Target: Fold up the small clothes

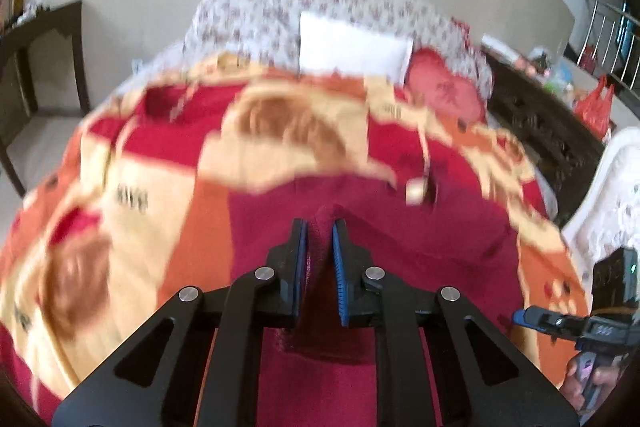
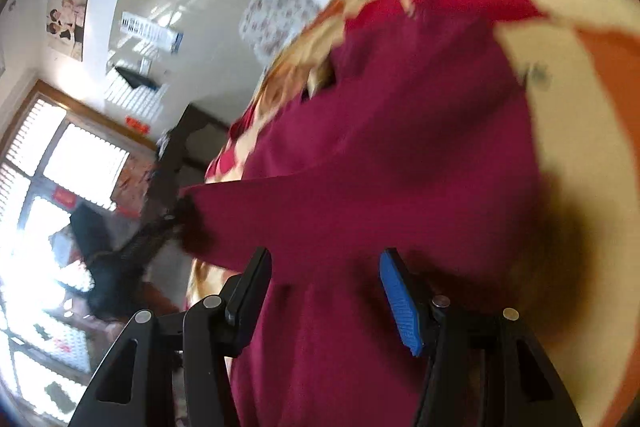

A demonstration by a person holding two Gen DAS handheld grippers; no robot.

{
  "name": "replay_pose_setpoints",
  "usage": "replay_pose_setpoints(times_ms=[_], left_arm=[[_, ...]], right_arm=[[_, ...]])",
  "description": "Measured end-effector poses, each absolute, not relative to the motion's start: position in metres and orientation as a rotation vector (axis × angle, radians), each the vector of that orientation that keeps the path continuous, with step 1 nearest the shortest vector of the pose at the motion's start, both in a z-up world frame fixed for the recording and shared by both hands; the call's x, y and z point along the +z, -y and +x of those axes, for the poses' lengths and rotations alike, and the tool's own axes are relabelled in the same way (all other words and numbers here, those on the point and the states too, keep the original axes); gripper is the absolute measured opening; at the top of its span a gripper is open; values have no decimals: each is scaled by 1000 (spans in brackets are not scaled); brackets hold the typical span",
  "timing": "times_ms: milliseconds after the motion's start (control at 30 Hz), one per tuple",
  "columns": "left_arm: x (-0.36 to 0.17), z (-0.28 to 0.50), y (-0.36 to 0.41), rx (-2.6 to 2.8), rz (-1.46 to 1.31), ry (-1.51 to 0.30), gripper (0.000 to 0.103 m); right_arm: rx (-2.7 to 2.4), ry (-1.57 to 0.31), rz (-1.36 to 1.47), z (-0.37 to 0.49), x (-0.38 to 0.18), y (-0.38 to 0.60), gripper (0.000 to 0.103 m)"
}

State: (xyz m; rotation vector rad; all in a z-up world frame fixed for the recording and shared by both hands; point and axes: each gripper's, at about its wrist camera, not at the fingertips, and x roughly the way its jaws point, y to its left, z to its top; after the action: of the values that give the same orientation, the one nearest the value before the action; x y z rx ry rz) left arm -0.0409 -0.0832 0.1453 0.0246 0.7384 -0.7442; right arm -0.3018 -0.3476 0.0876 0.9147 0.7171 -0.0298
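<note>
A dark red knitted garment (image 1: 404,227) lies spread on a bed blanket (image 1: 120,167) patterned in red, orange and cream. My left gripper (image 1: 320,229) is shut on a raised fold of it, the cloth pinched between the blue pads. In the right wrist view the same garment (image 2: 380,167) fills the middle, one corner pulled up at the left by the left gripper (image 2: 178,217). My right gripper (image 2: 326,261) stands open over the garment, its fingers wide apart and the cloth passing beneath them. It also shows as the right gripper (image 1: 524,318) at the lower right edge, in a person's hand.
A white pillow (image 1: 352,47) and a red pillow (image 1: 444,87) lie at the head of the bed against a floral cover. A dark wooden table (image 1: 40,39) stands left of the bed, carved dark furniture (image 1: 540,131) and a white frame (image 1: 612,195) to the right.
</note>
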Motion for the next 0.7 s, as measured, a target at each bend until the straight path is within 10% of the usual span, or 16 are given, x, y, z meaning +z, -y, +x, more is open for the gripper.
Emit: replay_pose_setpoints(times_ms=[400,500,700], left_arm=[[67,6,88,-629,26,-958,12],[65,5,90,-630,23,-968,12],[59,3,109,-616,84,-995,12]], right_arm=[[-392,-837,701,-253,71,412,54],[-386,-847,556,-239,73,416,28],[-400,-859,574,-226,70,438,28]])
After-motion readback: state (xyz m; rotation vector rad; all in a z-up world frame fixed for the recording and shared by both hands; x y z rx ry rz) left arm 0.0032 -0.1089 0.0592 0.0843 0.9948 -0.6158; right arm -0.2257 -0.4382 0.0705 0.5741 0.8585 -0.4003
